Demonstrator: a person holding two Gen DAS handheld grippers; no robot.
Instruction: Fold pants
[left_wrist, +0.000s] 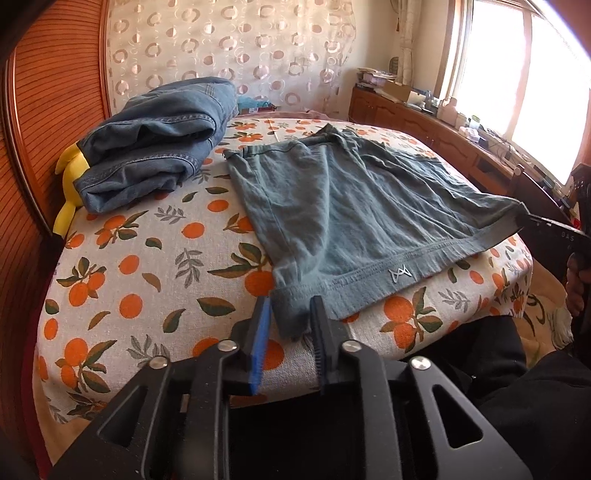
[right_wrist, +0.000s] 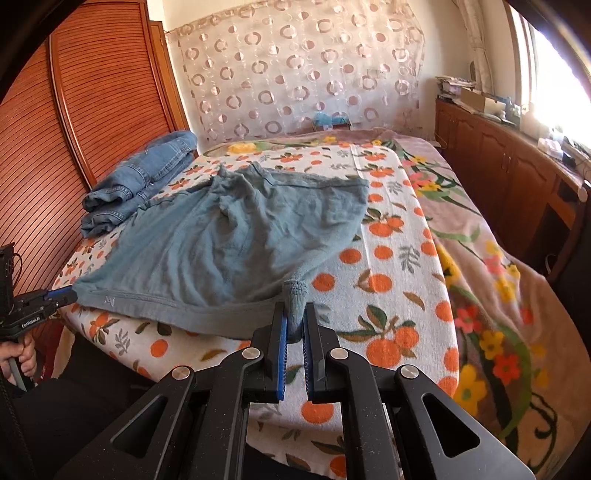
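Right claw (right_wrist: 295, 323) pinching one waistband corner of the grey-green pants (right_wrist: 236, 236). Left claw (left_wrist: 291, 317) parted, other corner between its pads, grip unclear. Pants spread flat beyond both on the orange-print bed (right_wrist: 399, 295). Farther left, folded jeans (left_wrist: 159, 144).

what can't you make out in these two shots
- Left gripper: the left view shows the shorts corner between the jaws, but not whether they press it; in the right view it's small at the frame edge.
- Yellow toy: left view, mostly covered by jeans.
- Windowsill items: both views, glare.
- Person: only hands at frame edges.
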